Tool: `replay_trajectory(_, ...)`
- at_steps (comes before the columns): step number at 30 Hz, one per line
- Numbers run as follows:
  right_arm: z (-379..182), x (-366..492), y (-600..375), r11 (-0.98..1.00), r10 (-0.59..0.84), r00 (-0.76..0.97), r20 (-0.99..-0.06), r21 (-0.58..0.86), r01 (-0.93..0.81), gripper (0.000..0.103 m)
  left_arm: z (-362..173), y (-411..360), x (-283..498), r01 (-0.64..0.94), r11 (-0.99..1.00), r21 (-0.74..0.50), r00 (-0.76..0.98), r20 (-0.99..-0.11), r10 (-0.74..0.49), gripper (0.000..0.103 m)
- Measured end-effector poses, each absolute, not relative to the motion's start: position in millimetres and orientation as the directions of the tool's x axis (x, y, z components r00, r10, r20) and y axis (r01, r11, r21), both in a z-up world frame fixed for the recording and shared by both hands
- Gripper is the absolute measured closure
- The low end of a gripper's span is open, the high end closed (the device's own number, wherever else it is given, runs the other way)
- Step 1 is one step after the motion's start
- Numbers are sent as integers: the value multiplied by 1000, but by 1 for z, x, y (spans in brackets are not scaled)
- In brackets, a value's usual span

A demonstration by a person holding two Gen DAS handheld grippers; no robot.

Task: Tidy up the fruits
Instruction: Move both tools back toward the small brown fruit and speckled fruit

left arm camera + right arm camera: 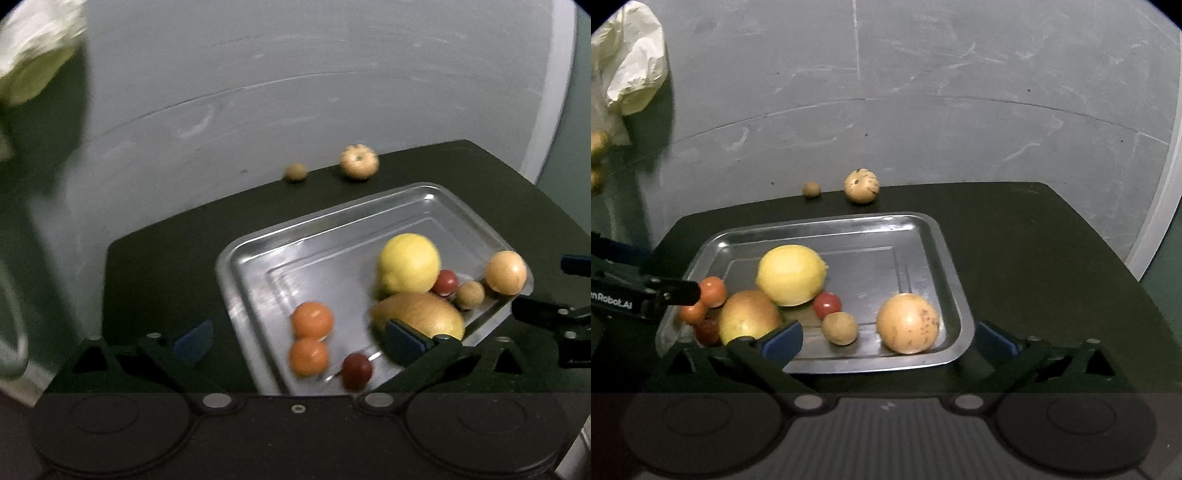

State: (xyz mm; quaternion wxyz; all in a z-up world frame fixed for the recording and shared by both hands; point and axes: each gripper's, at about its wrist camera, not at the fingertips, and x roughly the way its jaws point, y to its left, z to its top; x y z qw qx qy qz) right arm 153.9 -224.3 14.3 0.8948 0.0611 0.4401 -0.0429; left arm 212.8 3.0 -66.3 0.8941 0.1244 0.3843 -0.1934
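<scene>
Your fruits sit mostly in the metal tray (945,258) on the dark tabletop (1052,258), with both tongs spread wide and empty.

In the tray you have a yellow lemon (790,275), a mango-like fruit (748,317) touching it, a red cherry tomato (827,304), a small brown fruit (839,328) just beside that, and a round pale-orange fruit (907,323) near the tray's right corner. Two small oranges (311,320) touch each other at the tray's left end, with another red tomato (356,370) close by. Outside the tray, at the tabletop's far edge, lie a ribbed pale fruit (861,186) and a small brown one (811,189). Your right tongs (886,341) hover wide over the tray's near rim; your left tongs (299,341) hang open above the oranges. A white bag (631,62) lies on the grey floor (960,110).
</scene>
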Motion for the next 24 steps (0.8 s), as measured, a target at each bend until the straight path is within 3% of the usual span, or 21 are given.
replay_trajectory(10, 3, 156, -188, 997, 72, 464, -883, 81, 0, 0, -75, 51, 202, 281, 958, 59, 629, -765, -137, 1)
replay_trajectory(24, 13, 178, -176, 983, 167, 465, -869, 114, -140, 0, -73, 71, 202, 148, 989, -15, 638, -762, -107, 1)
